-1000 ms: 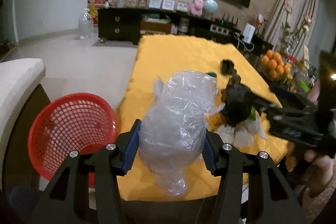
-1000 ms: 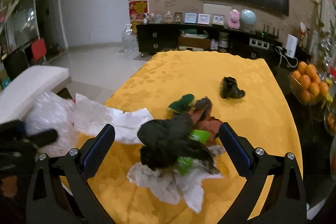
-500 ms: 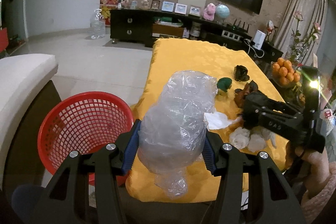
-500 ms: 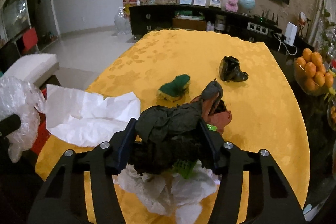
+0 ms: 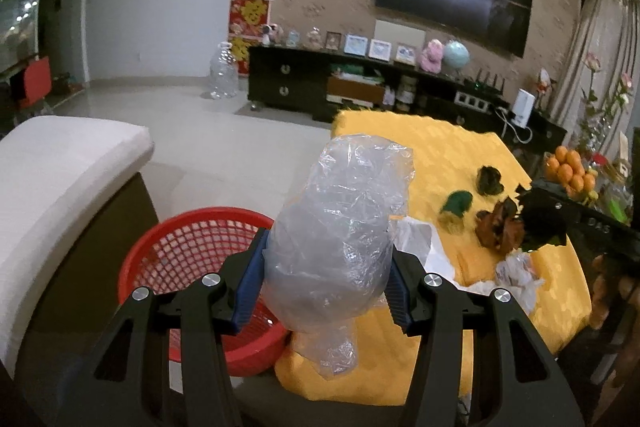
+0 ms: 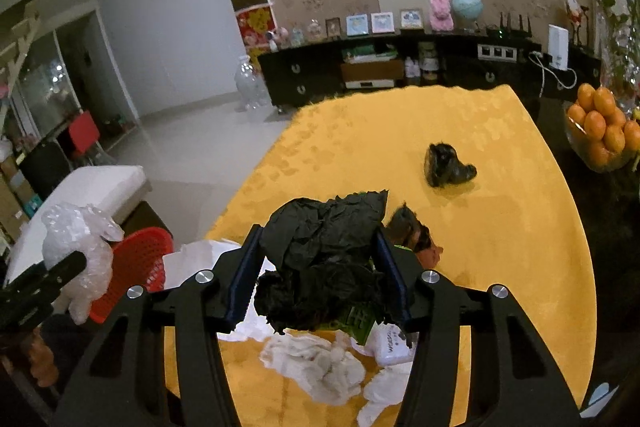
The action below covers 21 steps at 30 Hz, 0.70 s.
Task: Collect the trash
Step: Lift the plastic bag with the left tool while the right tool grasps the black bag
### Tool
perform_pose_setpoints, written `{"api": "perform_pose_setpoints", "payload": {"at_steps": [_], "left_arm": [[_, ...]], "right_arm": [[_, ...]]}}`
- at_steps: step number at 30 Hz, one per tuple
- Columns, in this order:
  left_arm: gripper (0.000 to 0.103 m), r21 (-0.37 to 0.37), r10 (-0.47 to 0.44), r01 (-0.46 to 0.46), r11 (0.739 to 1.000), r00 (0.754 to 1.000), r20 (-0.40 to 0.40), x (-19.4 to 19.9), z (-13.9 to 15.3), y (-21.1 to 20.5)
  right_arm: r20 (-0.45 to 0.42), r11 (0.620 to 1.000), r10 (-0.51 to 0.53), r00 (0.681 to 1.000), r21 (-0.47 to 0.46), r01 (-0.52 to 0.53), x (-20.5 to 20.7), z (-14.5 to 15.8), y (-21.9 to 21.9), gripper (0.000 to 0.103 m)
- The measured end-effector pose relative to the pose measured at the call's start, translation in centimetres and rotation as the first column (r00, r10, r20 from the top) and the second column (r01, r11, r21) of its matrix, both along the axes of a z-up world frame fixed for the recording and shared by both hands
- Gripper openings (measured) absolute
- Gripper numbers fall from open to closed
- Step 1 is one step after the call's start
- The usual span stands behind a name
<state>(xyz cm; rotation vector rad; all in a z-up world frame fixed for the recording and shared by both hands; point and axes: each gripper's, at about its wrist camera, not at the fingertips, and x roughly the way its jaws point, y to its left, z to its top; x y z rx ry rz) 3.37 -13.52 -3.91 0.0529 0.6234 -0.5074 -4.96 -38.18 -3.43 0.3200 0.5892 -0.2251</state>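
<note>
My left gripper (image 5: 322, 287) is shut on a crumpled clear plastic bag (image 5: 336, 227) and holds it above the table's near-left corner, beside the red mesh basket (image 5: 192, 267) on the floor. My right gripper (image 6: 316, 287) is shut on a black crumpled wrapper (image 6: 324, 255), lifted above the yellow table (image 6: 480, 227). White tissues (image 6: 316, 363), a brown wrapper (image 6: 416, 239), a green scrap (image 5: 458, 203) and a black lump (image 6: 446, 165) lie on the table. The basket also shows in the right wrist view (image 6: 136, 267).
A white-cushioned seat (image 5: 60, 179) stands left of the basket. A bowl of oranges (image 6: 604, 135) sits past the table's right edge. A dark TV cabinet (image 5: 360, 91) lines the far wall, with a clear water jug (image 5: 224, 75) on the floor.
My right gripper closed on the black wrapper and lifted it off the pile. My left gripper rose and swung left with the plastic bag, closer to the red basket.
</note>
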Motion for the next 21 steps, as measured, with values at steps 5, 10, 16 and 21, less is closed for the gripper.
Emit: {"api": "perform_pose_setpoints", "payload": {"at_steps": [5, 10, 16, 21], "left_arm": [[0.05, -0.009, 0.049, -0.049, 0.999, 0.999, 0.004, 0.6, 0.5, 1.6], [0.05, -0.005, 0.101, -0.101, 0.995, 0.995, -0.015, 1.7, 0.2, 3.5], [0.05, -0.007, 0.138, -0.139, 0.99, 0.99, -0.035, 2.8, -0.1, 5.2], [0.05, 0.0, 0.147, -0.147, 0.989, 0.987, -0.059, 3.3, -0.9, 5.7]], "right_arm": [[0.009, 1.0, 0.024, 1.0, -0.013, -0.024, 0.1, 0.7, 1.3, 0.052], [-0.001, 0.998, 0.064, 0.998, 0.009, -0.064, 0.9, 0.4, 2.6, 0.052], [-0.006, 0.987, 0.099, 0.995, 0.126, -0.097, 1.9, -0.1, 2.1, 0.052], [-0.04, 0.987, 0.102, 0.994, 0.13, -0.096, 2.7, -1.0, 2.3, 0.053]]}}
